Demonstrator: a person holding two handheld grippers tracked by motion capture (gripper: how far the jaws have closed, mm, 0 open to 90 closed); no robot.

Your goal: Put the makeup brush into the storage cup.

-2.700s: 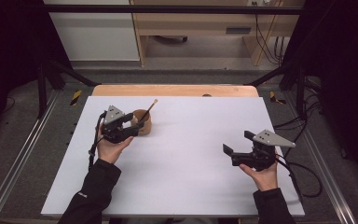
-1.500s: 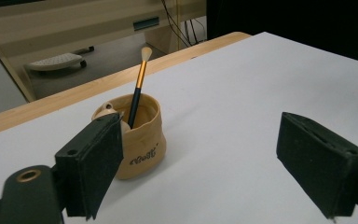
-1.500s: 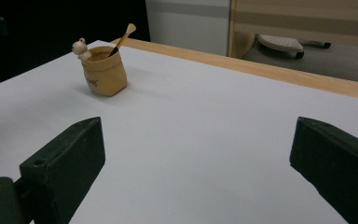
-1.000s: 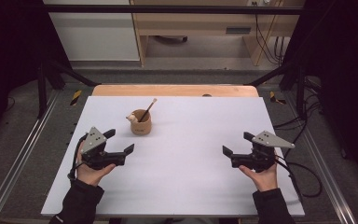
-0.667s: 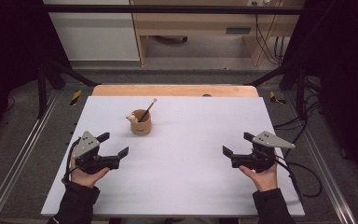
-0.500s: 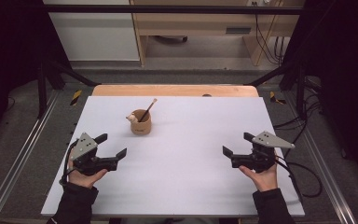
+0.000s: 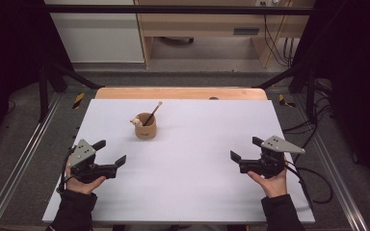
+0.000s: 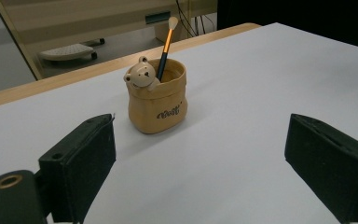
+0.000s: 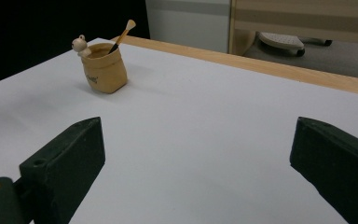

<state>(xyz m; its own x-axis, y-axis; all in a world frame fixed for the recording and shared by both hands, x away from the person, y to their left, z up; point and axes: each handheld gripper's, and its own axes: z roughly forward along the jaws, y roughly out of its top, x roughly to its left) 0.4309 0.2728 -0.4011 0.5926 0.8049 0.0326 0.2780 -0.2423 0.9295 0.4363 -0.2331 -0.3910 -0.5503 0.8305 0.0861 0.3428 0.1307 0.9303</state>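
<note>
pot: small tan sack-shaped pot with a bear figure on its rim (image 7: 145,128) — stands upright on the white table top (image 7: 197,192), left of centre, toward the far edge
brush: thin dark-handled brush with a pale tip (image 7: 153,112) stands in the pot, leaning up and away from the bear; in the left gripper view the tip (image 8: 173,22) clears the rim well
bear: on the pot's rim, on the side facing the left gripper's camera (image 8: 142,74)
print: dark lettering on the pot's front wall, too small to read
left gripper: black two-jaw left gripper (image 7: 111,154) at the near left of the table, held in the person's left hand (image 7: 82,184); jaws spread wide, nothing between them
left vs pot: pot sits ahead of the jaws, well apart, no contact
right gripper: black two-jaw right gripper (image 7: 244,150) at the near right, in the right hand (image 7: 270,183); jaws wide apart — empty
right vs pot: pot far off across the table, upper left in the right gripper view (image 9: 103,67)
table edge: bare wooden strip (image 7: 125,93) along the far side of the white top
</note>
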